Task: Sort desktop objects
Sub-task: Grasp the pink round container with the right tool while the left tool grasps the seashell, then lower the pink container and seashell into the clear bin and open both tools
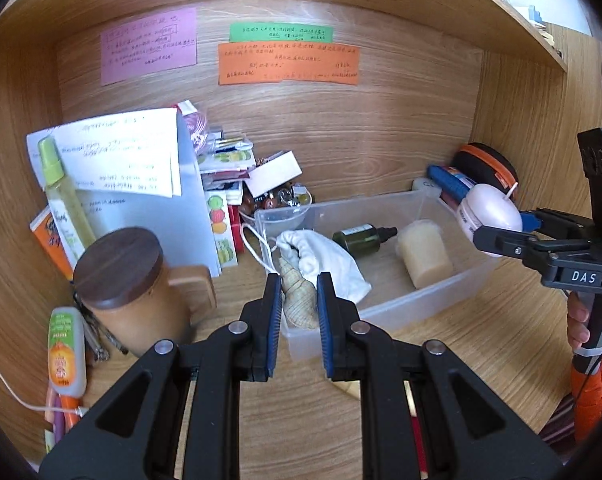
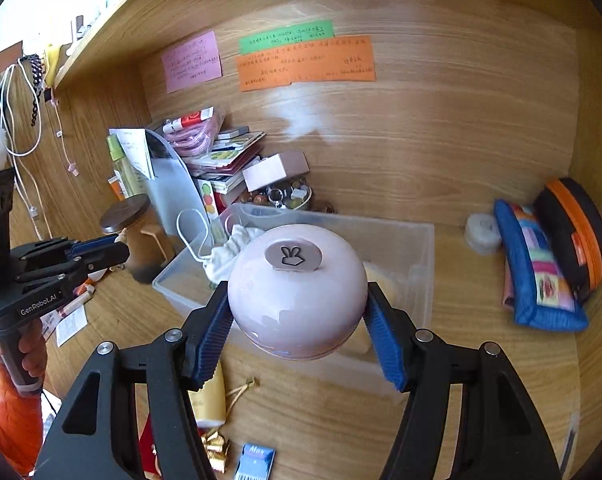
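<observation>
My left gripper (image 1: 299, 280) is nearly closed on a spiral seashell (image 1: 297, 296), its long axis running straight out along the fingers with the tip forward, while my right gripper (image 2: 297, 300) stands about half open, clamped across the sides of a round pink gadget (image 2: 297, 292) (rabbit logo on top). The clear plastic bin (image 1: 401, 300) lies directly ahead of and below both pairs of jaws, so I judge either load just needs carrying forward and down.
</observation>
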Motion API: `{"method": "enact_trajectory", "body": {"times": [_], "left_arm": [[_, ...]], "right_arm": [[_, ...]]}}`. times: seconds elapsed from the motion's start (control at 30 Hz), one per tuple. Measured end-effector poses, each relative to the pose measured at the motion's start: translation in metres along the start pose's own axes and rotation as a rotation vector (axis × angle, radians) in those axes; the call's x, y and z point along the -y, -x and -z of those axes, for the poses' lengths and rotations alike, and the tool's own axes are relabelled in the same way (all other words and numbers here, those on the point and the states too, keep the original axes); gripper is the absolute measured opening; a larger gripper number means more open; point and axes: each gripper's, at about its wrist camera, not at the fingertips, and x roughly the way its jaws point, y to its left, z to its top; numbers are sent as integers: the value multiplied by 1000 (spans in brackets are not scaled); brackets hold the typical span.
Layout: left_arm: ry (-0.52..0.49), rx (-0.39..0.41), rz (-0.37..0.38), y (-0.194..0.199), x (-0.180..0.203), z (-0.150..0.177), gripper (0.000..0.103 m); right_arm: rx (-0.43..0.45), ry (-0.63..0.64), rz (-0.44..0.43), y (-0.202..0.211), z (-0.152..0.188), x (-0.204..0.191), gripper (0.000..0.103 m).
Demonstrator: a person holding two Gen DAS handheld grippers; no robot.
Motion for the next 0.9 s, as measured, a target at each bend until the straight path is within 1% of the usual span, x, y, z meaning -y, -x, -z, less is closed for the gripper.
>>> {"method": "enact_trajectory", "body": {"times": [0.17,0.4,0.63,0.77,0.9], "left_arm": [[-3,-7,24,-9,-1,-13,16],[-20,-49,58,-33,7,-23,16],[-26,-101,91,-64,13,-33,16],[-42,-138,80,-88,18,-36,16],[-59,-191,64,-114,24,-36,16]], "right_arm": [[-23,2,4,-20,-8,2,61],[-65,11,-9,-45,-15,4,61],[-150,58,-13,-76,-20,1,61],[-200,99,-10,-96,-19,-4,61],[-231,122,-4,-109,-16,-6,61]]}}
